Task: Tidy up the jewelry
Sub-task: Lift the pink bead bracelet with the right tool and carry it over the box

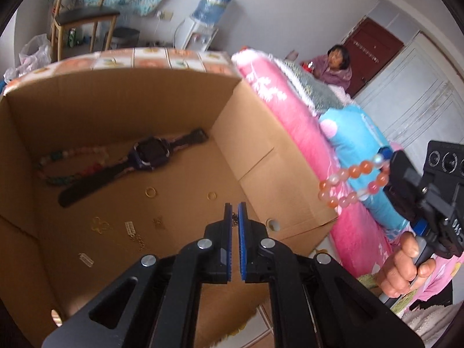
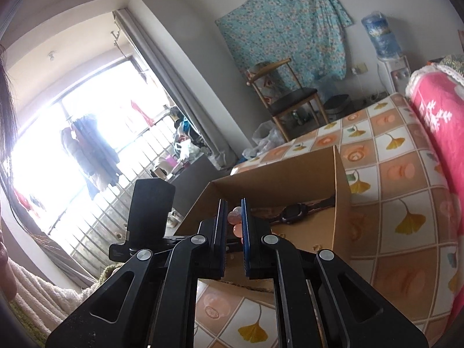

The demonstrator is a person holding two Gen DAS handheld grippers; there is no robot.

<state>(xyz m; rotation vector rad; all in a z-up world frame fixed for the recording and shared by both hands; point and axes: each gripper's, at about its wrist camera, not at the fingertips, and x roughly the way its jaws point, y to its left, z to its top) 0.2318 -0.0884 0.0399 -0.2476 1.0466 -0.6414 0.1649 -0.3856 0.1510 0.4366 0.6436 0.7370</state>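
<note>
An open cardboard box (image 1: 255,133) stands on the bed. Inside lie a black watch (image 1: 145,156), a multicoloured bead bracelet (image 1: 72,159), two gold rings (image 1: 150,192), a gold clover charm (image 1: 100,224) and small chain pieces (image 1: 132,230). My left gripper (image 1: 235,207) hangs over the box floor, its jaws nearly shut on a thin dark chain that barely shows. My right gripper (image 2: 232,204) is shut on an orange and pink bead bracelet (image 1: 352,181), held outside the box's right wall; its beads show between the pads (image 2: 236,221).
Pink and blue folded quilts (image 1: 290,110) lie right of the box on the patterned bedsheet (image 2: 400,179). A chair (image 2: 287,98) and water dispenser (image 1: 203,29) stand by the far wall. A person (image 1: 336,66) sits beyond the quilts.
</note>
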